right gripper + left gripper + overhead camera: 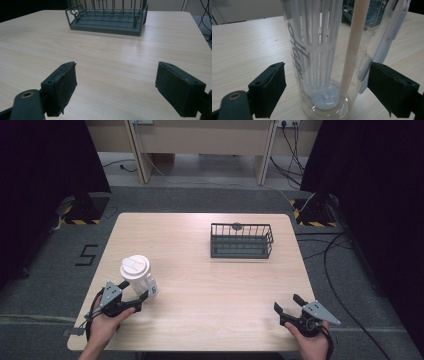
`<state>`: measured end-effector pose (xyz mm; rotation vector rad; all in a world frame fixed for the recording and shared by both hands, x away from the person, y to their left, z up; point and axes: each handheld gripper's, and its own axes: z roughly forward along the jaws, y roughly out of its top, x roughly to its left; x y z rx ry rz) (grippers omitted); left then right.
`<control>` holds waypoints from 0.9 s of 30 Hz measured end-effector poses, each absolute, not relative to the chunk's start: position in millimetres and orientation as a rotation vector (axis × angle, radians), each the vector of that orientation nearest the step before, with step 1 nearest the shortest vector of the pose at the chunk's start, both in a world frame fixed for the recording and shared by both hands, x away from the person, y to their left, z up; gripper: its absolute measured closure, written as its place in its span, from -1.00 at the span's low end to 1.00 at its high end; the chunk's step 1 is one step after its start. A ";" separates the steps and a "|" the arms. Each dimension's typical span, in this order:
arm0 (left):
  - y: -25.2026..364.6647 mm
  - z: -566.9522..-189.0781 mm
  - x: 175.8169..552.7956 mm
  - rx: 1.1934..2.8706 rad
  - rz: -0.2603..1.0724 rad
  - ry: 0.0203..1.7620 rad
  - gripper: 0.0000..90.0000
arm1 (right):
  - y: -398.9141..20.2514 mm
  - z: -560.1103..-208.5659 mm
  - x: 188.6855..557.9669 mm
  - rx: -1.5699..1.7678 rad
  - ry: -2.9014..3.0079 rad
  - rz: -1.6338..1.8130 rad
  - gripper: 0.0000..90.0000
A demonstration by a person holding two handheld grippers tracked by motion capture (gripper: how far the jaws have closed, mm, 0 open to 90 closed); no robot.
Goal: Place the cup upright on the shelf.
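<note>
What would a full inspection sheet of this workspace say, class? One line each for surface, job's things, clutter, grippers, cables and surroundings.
Surface: light wooden table, bare between the items.
Job's things: clear bottle with a white lid stands upright near the left edge; dark wire basket sits toward the far right.
Clutter: nothing seen.
Grippers: left gripper open, jaws either side of the bottle, not touching it in the left gripper view; right gripper open, over bare table.
Cables: black cables trail on the floor right of the table.
Surroundings: grey carpet, black curtains both sides, wooden desks behind.
</note>
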<state>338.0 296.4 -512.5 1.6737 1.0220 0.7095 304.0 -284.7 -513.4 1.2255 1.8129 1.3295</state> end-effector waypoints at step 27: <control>288.8 -515.8 354.4 1.665 0.689 0.957 -0.61 | -283.0 -513.3 304.4 1.229 1.827 1.320 -0.60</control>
